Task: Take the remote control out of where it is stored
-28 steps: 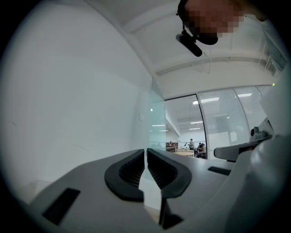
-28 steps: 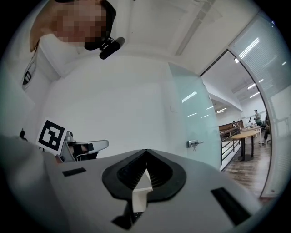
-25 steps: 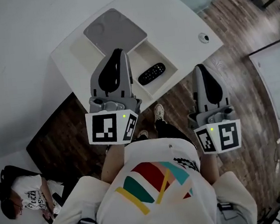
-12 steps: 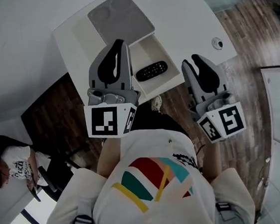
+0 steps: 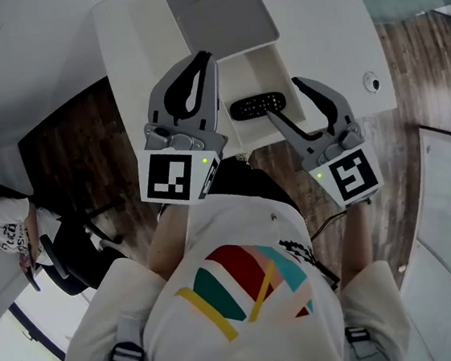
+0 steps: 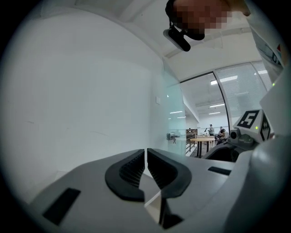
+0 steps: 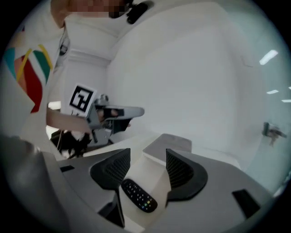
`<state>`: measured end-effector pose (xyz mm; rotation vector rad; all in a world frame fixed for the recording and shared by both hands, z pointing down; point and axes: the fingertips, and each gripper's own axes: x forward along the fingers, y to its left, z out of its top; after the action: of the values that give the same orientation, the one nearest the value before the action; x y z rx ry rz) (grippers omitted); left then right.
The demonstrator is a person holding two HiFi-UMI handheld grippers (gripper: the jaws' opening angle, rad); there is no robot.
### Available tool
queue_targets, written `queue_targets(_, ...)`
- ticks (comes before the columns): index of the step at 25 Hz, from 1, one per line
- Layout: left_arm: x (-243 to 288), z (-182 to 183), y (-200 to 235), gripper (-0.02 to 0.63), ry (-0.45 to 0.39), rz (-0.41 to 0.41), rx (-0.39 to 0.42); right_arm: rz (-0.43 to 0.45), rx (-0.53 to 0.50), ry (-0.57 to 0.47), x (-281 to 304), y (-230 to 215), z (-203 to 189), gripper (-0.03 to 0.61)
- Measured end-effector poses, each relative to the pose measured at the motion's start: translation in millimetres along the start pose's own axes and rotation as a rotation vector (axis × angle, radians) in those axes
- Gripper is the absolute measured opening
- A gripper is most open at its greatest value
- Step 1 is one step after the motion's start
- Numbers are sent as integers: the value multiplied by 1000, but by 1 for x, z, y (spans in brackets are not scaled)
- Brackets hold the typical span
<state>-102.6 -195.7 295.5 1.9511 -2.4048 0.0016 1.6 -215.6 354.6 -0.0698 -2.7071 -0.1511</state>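
The remote control (image 5: 257,105) lies flat in the open drawer (image 5: 273,63) of the white table (image 5: 136,32), at 12 o'clock from the person. The right gripper (image 5: 285,98) hovers over it. Its jaws are opening, with the remote below between them, untouched. The left gripper (image 5: 190,86) is closed on nothing. The risk, I think, is that a finger catches the drawer wall, or that the pads slip on the thin, flat remote.

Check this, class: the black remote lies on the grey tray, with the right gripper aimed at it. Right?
No. The remote lies in the open drawer, not on the grey tray, as the head view shows. The right gripper, jaws opening and empty, aims at it.
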Motion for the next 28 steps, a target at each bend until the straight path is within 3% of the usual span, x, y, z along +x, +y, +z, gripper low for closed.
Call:
queue_targets(4, -2, -13, 16, 6, 32, 30, -10, 142, -268, 278, 38, 25, -52, 222)
queue_targets(6, -2, -24, 21, 6, 52, 37, -20, 216, -292, 341, 51, 32, -71, 222)
queue_targets(9, -1, -44, 25, 6, 92, 44, -41, 319, -335, 426, 64, 39, -95, 306)
queue_targets(14, -7, -71, 24, 6, 135, 69, -108, 457, -434, 550, 68, 46, -125, 333)
queue_targets(24, -21, -109, 39, 6, 175, 137, -193, 531, -643, 703, 90, 47, -166, 332)
queue_targets(28, -22, -117, 41, 7, 184, 156, -216, 564, -664, 756, 87, 47, -176, 331)
